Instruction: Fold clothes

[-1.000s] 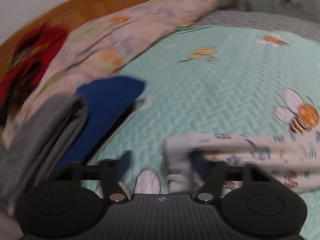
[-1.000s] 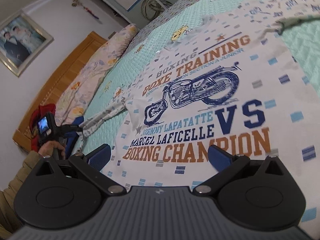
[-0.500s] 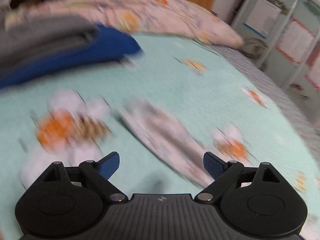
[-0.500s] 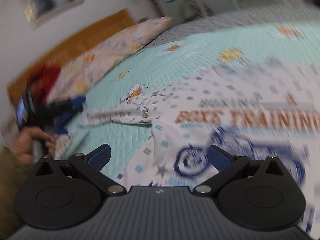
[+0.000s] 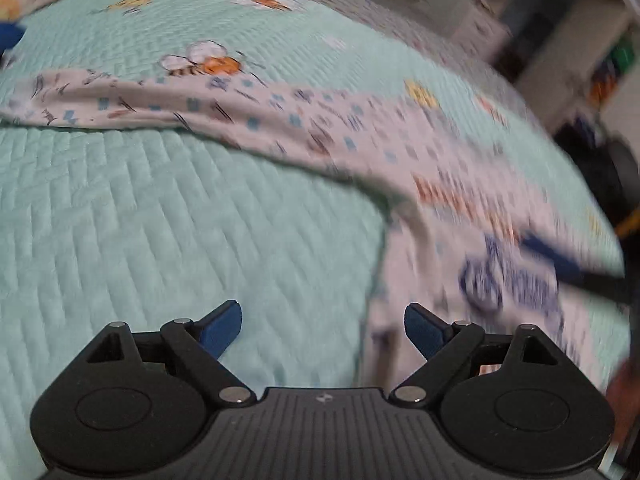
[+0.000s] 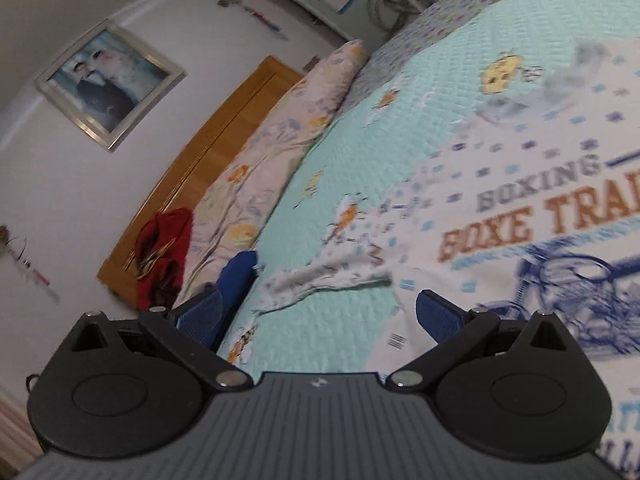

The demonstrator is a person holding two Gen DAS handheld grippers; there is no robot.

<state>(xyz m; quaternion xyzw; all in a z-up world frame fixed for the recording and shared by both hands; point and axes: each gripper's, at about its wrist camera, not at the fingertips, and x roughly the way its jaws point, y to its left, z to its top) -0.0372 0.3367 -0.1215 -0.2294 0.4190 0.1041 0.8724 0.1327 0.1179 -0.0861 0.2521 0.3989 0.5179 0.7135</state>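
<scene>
The white printed shirt (image 5: 460, 168) lies flat on the bed (image 5: 160, 220), its edge just beyond the left gripper (image 5: 322, 326)'s right finger; both the left and the right gripper (image 6: 320, 312) tilt downward, fingers wide apart and empty.

In the left wrist view the shirt (image 5: 460, 184) smears toward the right, its print unreadable there, and a dark blue bar (image 5: 560, 256) crossing it is too blurred to identify. The shelves (image 5: 580, 40) at far right are a blur. In the right wrist view the shirt's lettering runs off the right edge, its far collar (image 6: 572, 80) is smeared, and the blue garment (image 6: 236, 280) sits partly behind the tool's left finger (image 6: 200, 312).
</scene>
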